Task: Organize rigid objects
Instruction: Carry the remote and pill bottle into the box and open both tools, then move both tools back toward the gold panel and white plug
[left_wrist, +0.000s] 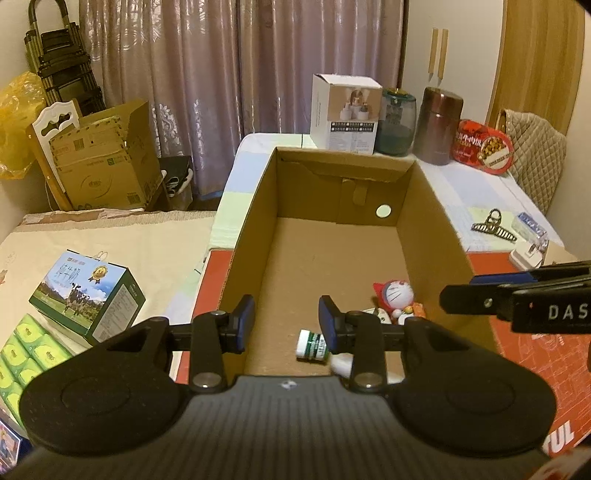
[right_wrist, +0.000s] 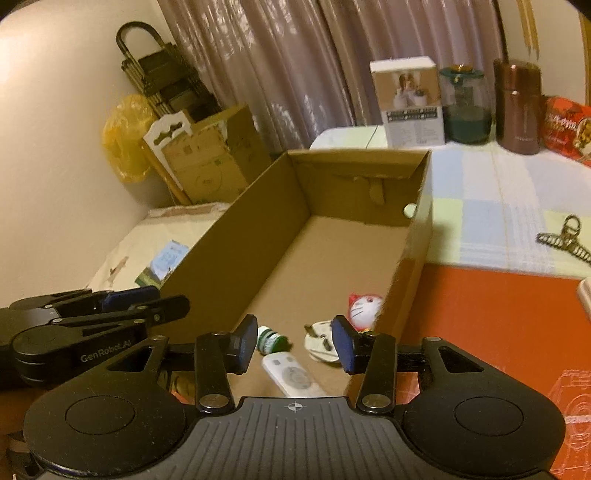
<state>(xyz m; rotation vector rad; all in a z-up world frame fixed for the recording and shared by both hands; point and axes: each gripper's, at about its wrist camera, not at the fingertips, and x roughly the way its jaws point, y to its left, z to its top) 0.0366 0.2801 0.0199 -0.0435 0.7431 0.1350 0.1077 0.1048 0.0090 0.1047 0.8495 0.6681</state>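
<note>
An open cardboard box (left_wrist: 428, 206) (right_wrist: 236, 236) stands on the table. At its near end lie a green-and-white bottle (left_wrist: 312, 346) (right_wrist: 270, 339), a white remote (right_wrist: 291, 374), a white plug (right_wrist: 320, 341) and a Doraemon figure (left_wrist: 397, 291) (right_wrist: 365, 309). My left gripper (left_wrist: 287, 320) is open and empty above the box's near end. My right gripper (right_wrist: 294, 343) is open and empty over the same corner; it also shows from the side in the left wrist view (left_wrist: 517, 295). A hair claw (left_wrist: 493, 225) (right_wrist: 565, 240) lies on the table right of the box.
At the table's back stand a white carton (left_wrist: 345, 112), a green jar (left_wrist: 398, 122), a brown flask (left_wrist: 437, 123) and a red tin (left_wrist: 482, 146). A white adapter (left_wrist: 526, 254) lies at right. A milk carton box (left_wrist: 88, 295) sits on the bed at left.
</note>
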